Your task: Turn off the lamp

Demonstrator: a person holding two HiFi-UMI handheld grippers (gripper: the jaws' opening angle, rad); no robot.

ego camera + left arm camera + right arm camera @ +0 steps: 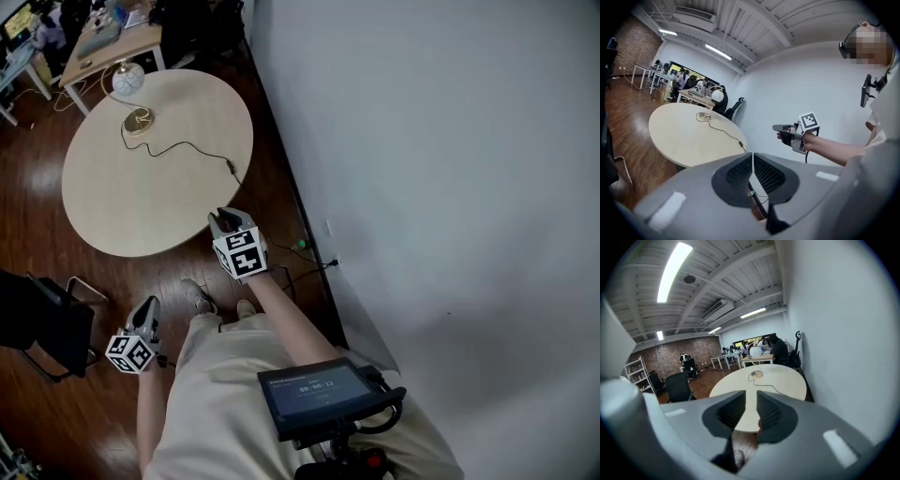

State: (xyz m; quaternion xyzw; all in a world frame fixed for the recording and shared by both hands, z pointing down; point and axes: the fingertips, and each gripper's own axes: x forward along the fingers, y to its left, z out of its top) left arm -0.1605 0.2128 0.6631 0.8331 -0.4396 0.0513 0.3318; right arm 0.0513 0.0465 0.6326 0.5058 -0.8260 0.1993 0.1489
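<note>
The lamp has a white globe (127, 80) and a gold round base (139, 119) and stands at the far side of the round pale table (122, 202). Its black cord runs across the top to a small dark piece (230, 167) near the right edge. My right gripper (225, 219) hovers at the table's near edge, open, with nothing between its fingers; through its own view the globe (755, 351) and base (756, 374) show far ahead. My left gripper (148, 307) hangs lower left over the wooden floor, shut and empty (752, 161), far from the globe (717, 95).
A white wall runs along the right, close to the table. A black chair (42, 323) stands at the left near my left gripper. Desks with people (112, 42) fill the far back. A floor socket with cables (302, 245) lies by the wall.
</note>
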